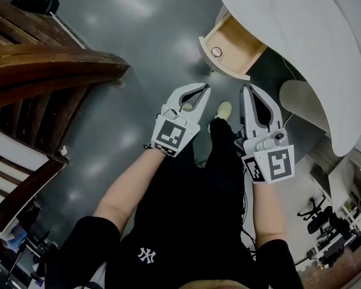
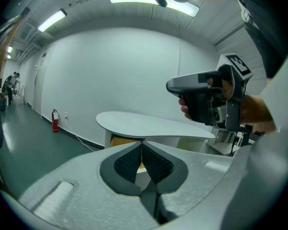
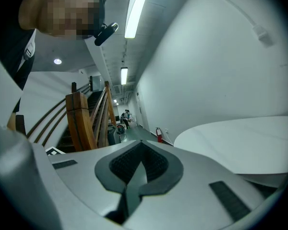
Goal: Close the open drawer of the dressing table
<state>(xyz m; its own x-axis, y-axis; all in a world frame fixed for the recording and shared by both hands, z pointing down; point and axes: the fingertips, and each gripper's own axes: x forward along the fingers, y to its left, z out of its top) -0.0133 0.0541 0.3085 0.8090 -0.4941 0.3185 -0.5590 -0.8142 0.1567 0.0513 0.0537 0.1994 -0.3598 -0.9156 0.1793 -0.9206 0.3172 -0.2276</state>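
Note:
The white dressing table [image 1: 325, 35] fills the upper right of the head view. Its drawer [image 1: 231, 47] stands pulled out toward me, with a light wood inside and a small round thing [image 1: 216, 52] in it. My left gripper [image 1: 204, 88] hangs shut and empty in the air, short of the drawer front. My right gripper [image 1: 245, 89] is beside it, also shut and empty, pointing at the drawer's near corner. In the left gripper view the tabletop [image 2: 153, 124] and a strip of the drawer [image 2: 120, 141] lie beyond the closed jaws [image 2: 142, 143], with the right gripper [image 2: 206, 99] at the right.
A dark wooden staircase [image 1: 48, 71] runs along the left, also seen as a wooden staircase [image 3: 84, 119] past the right gripper [image 3: 140, 143]. The person's shoe [image 1: 224, 109] is on the grey floor below the drawer. A fire extinguisher [image 2: 54, 120] stands by the wall. Office chairs [image 1: 316, 212] are at the lower right.

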